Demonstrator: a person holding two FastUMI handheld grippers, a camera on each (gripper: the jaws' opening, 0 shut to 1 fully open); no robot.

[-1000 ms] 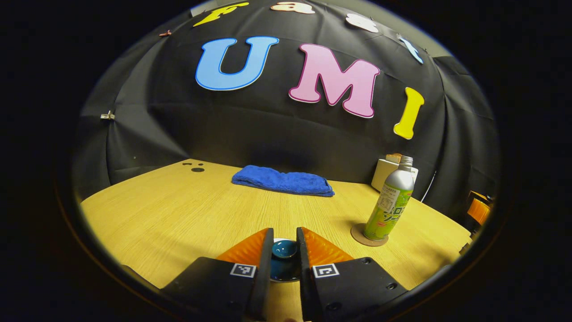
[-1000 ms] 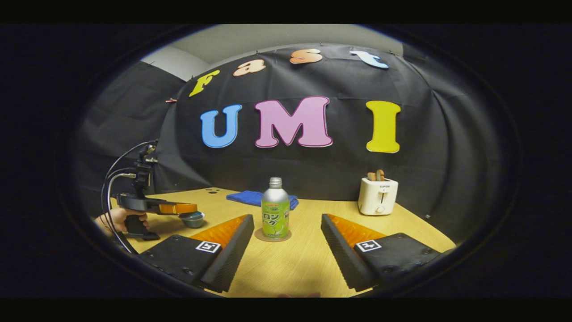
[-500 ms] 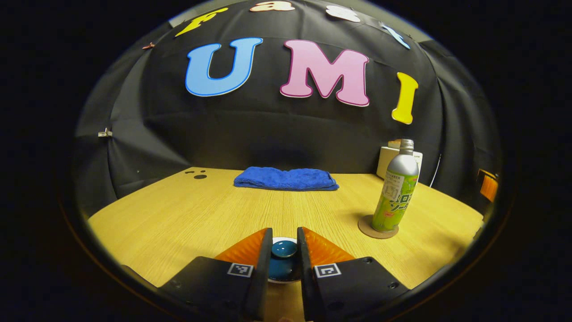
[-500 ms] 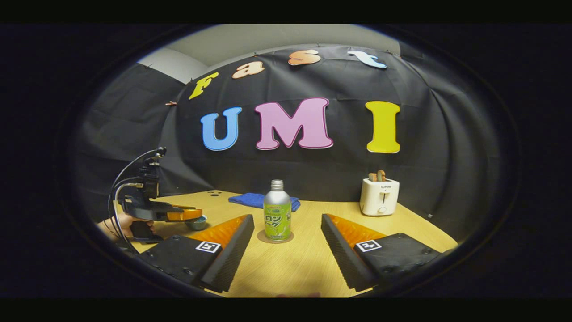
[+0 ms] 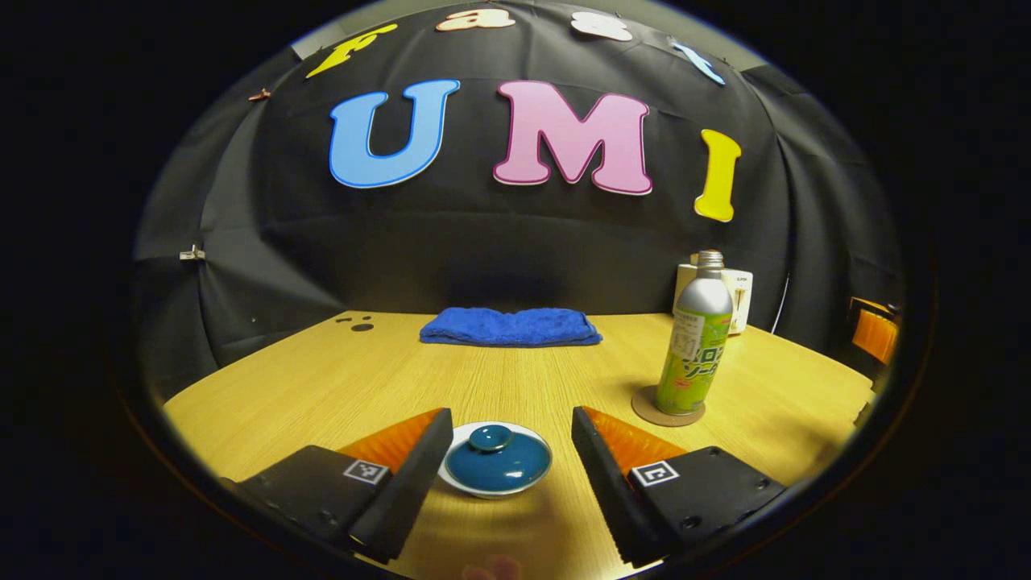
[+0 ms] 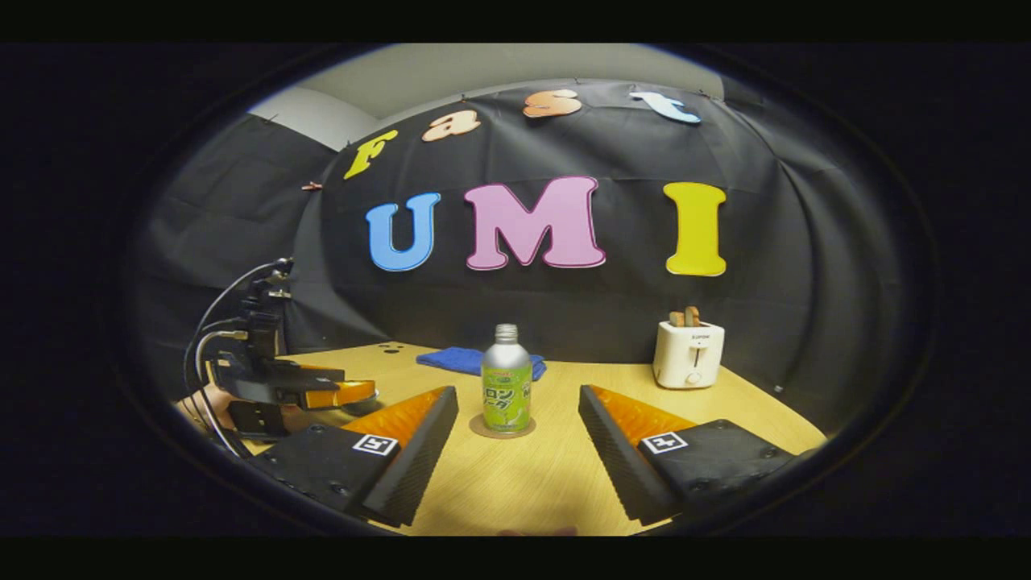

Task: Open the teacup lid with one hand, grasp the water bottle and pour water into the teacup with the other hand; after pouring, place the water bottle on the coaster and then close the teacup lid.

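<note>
In the left gripper view, the left gripper [image 5: 503,451] has its fingers spread wide, with nothing between the pads. The lid [image 5: 498,461] lies between the two fingers, touching neither, closer to the left finger than the right. It is dark blue, domed, with its knob pointing straight up and its white rim flat and level; whether the cup is under it cannot be told. Ahead of the right finger and a little outside it, the bottle [image 5: 694,346] stands upright on the coaster [image 5: 667,409], its long axis vertical, neck up, no cap on it. Far ahead, between the finger lines, a folded blue towel [image 5: 511,327] lies with its long side across the view on the table [image 5: 322,387]. A white toaster [image 5: 737,288] stands behind the bottle.

In the right gripper view, the right gripper [image 6: 518,439] is also spread wide and holds nothing. The bottle [image 6: 506,390] stands upright on the coaster [image 6: 503,430], ahead of the gap between the fingers and nearer the left one, touching neither. The left gripper [image 6: 354,393] shows off to the left, held level over the table [image 6: 532,483]. The toaster [image 6: 687,354] stands ahead of the right finger.
</note>
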